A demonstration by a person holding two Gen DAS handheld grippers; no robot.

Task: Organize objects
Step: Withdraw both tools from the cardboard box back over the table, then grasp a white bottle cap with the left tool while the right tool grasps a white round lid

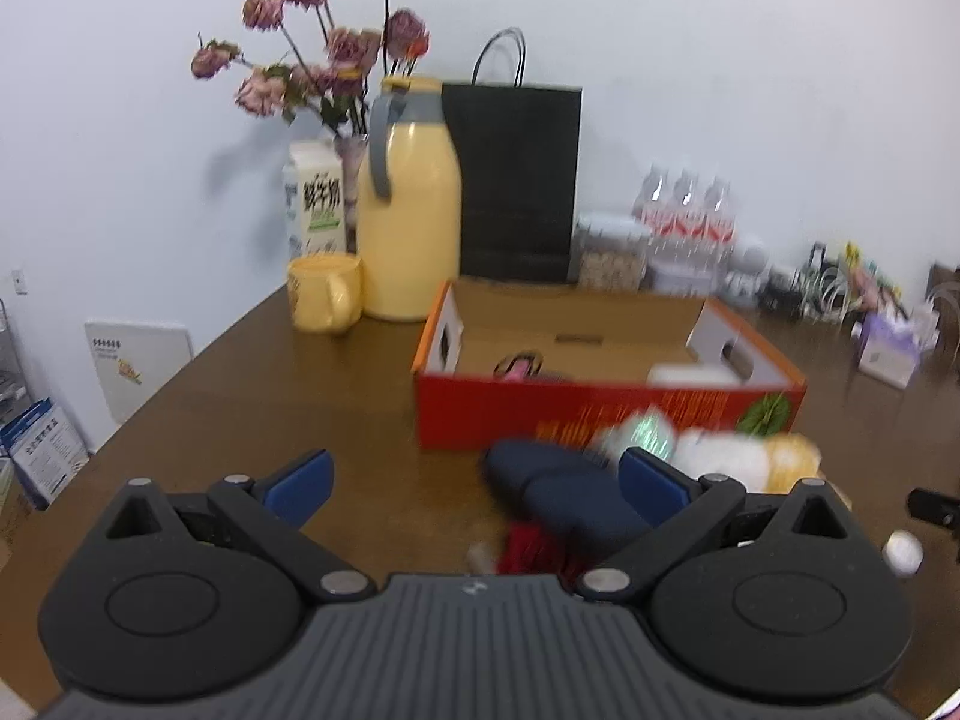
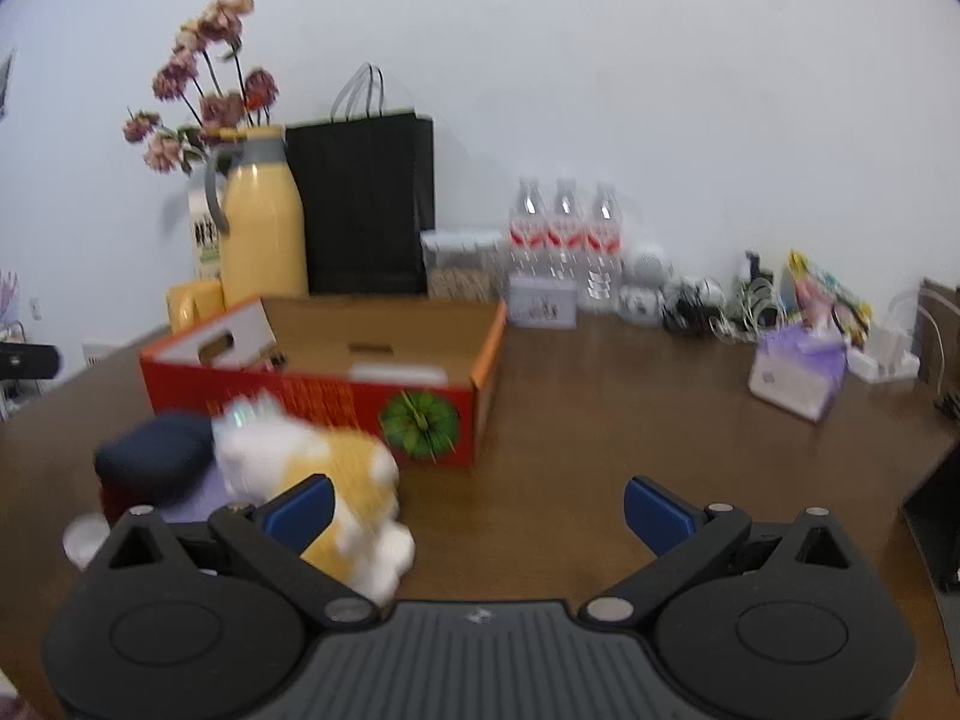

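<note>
Two grippers, left [image 1: 477, 483] and right [image 2: 477, 507], both with blue fingers [image 2: 300, 510] spread wide, nothing held. Red cardboard box [image 2: 336, 399] open on the brown table [image 2: 630, 420], toward 12 o'clock from the left gripper, 11 o'clock from the right. White-and-orange plush toy [image 2: 336, 480] just in front of the box, touching a dark navy item [image 1: 558, 486]; both blurred. Yellow thermos jug [image 1: 414, 210] and black paper bag [image 1: 519, 180] behind the box
</note>
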